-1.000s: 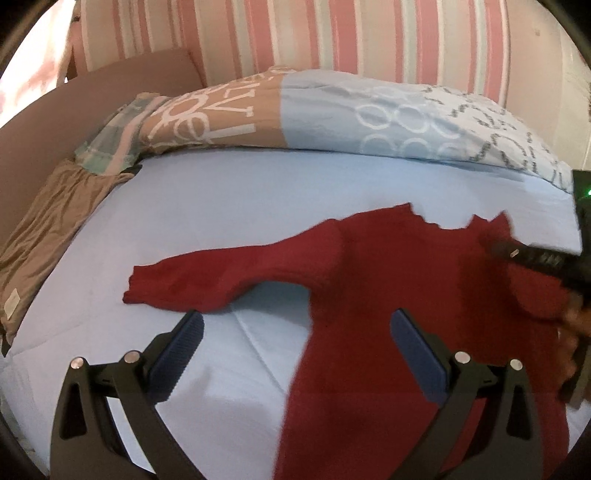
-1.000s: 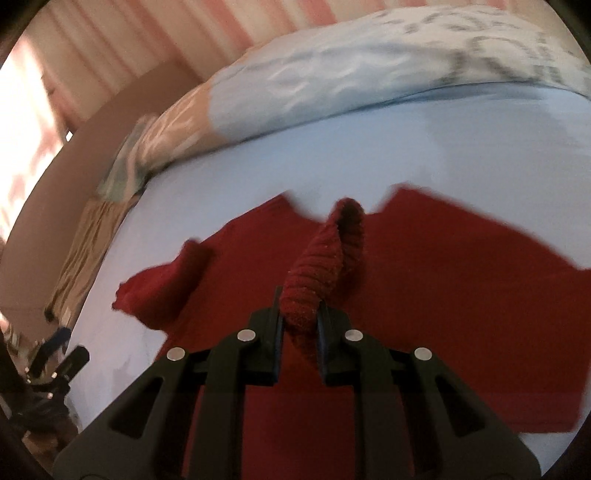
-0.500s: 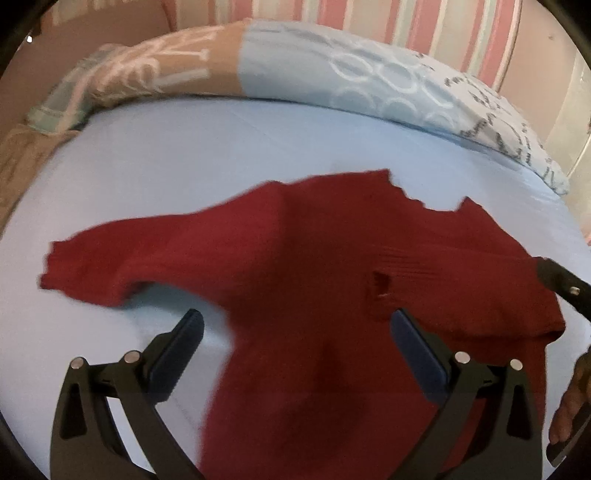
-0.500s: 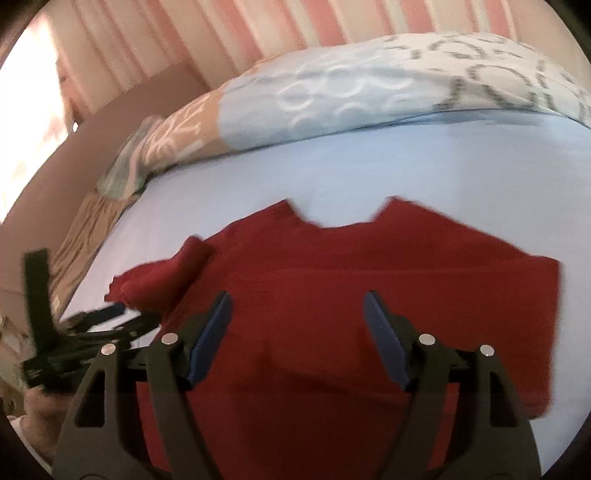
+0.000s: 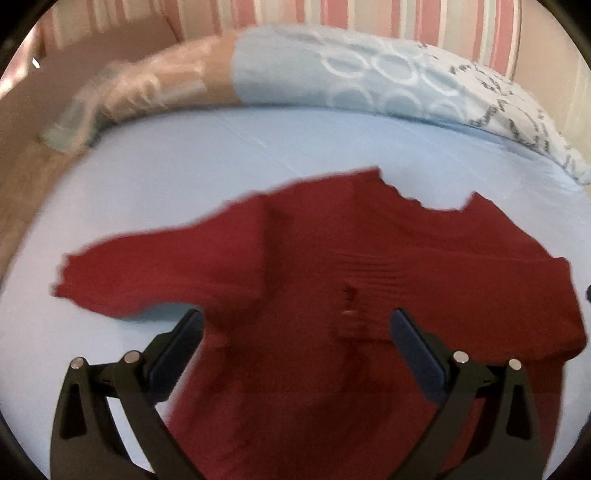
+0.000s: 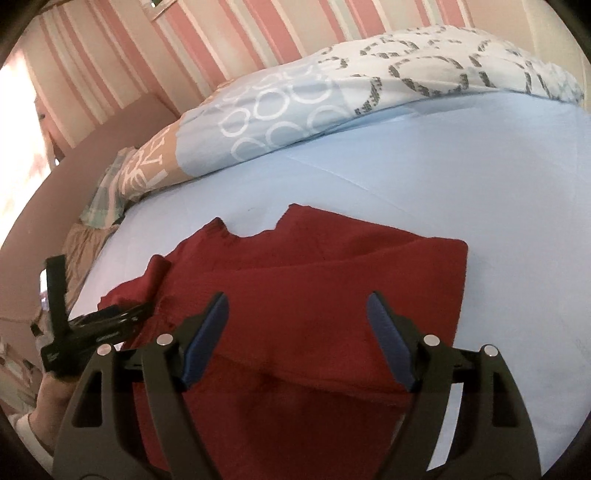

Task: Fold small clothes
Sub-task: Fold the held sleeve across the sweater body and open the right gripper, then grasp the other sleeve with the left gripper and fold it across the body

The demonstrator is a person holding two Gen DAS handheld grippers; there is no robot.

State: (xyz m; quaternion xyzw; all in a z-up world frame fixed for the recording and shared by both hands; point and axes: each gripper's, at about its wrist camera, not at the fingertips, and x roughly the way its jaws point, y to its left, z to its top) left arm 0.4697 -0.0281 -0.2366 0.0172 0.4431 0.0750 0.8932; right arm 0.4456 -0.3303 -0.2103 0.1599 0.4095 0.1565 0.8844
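Observation:
A dark red knitted sweater [image 5: 369, 266] lies flat on the light blue bed sheet [image 5: 184, 166]. Its left sleeve [image 5: 147, 273] stretches out sideways. The right sleeve [image 6: 332, 258] lies folded across the body. My left gripper [image 5: 294, 317] hovers open over the sweater near the armpit of the outstretched sleeve, with nothing between its pads. The jaws of my right gripper [image 6: 297, 299] are opening above the folded side, holding nothing. In the right wrist view a hand holds my left gripper [image 6: 140, 312] beside the outstretched sleeve.
A bunched duvet [image 5: 351, 81] with circle and letter prints runs along the far side of the bed, under a pink striped wall [image 5: 369, 18]. A beige cloth [image 6: 85, 243] hangs at the left edge. Bare sheet [image 6: 498, 184] lies to the right of the sweater.
My right gripper let go of the sleeve cuff it held, opened wide and drew back; the sleeve now lies across the body. My left gripper moved lower over the sweater.

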